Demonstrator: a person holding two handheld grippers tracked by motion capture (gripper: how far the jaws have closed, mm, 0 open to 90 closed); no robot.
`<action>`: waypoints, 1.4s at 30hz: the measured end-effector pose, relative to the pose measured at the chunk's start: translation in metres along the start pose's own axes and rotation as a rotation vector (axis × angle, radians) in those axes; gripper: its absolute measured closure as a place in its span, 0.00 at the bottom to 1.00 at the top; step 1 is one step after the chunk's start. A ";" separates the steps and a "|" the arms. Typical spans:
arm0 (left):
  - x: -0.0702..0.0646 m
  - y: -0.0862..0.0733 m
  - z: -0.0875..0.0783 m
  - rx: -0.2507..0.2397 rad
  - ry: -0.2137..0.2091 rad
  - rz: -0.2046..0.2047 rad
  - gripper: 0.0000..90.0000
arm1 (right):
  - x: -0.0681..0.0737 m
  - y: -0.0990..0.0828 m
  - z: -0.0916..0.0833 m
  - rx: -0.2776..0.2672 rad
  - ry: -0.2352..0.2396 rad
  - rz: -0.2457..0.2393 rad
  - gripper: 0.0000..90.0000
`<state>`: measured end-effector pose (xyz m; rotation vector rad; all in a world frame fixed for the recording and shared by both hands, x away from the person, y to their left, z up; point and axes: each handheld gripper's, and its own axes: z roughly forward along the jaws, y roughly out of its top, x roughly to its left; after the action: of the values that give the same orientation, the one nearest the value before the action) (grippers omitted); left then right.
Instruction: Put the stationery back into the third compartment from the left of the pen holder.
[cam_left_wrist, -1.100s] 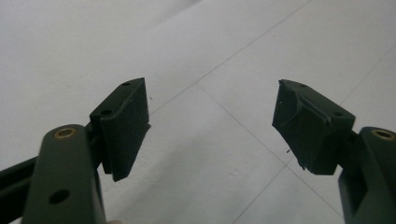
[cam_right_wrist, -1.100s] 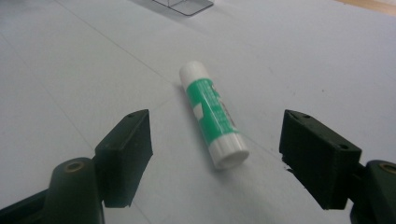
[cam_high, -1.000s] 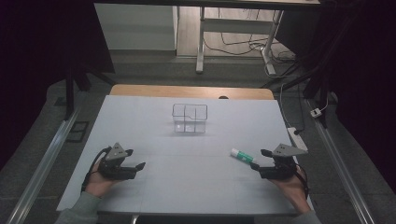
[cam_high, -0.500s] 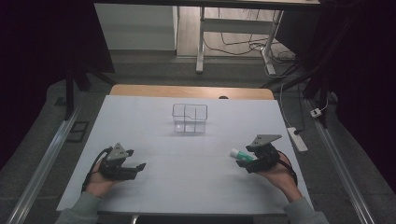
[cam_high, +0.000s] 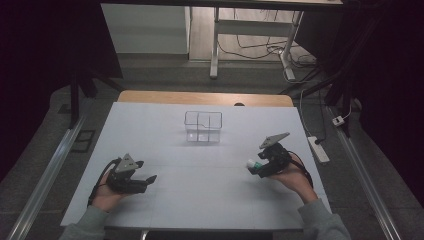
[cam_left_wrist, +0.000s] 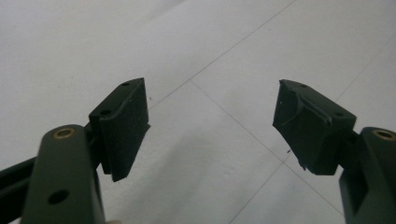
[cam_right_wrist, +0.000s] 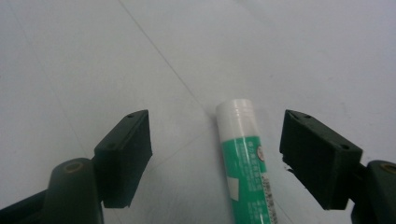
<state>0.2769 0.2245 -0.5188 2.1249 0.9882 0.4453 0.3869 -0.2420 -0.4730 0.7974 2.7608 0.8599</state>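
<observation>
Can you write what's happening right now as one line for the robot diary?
right gripper: open, astride glue stick | glue stick: lying on table | left gripper: open, nothing between

We see the white table (cam_high: 165, 130) as the one evenly lit area of the high view; all around it the room sinks into near black, deepest at the left and right edges. Beyond the table's far edge a paler strip of floor catches some light. Shadows on the table are soft and short, with no glare. The high view is slightly grainy and dim. In the left gripper view and the right gripper view the table reads bright grey-white, fading brighter toward the top, and the near jaws look soft, a little out of focus.
</observation>
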 end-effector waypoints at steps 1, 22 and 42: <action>0.000 0.000 0.001 0.001 0.001 -0.003 0.29 | -0.001 0.003 0.003 0.028 0.009 -0.001 0.29; -0.001 0.001 0.000 -0.002 0.002 0.004 0.29 | -0.005 0.015 0.037 0.238 -0.049 -0.055 0.54; -0.001 0.001 -0.002 -0.007 0.013 0.000 0.29 | 0.007 0.020 0.016 0.150 -0.068 -0.101 0.72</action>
<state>0.2750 0.2241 -0.5167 2.1179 0.9925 0.4623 0.3945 -0.2166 -0.4746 0.6889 2.8032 0.6029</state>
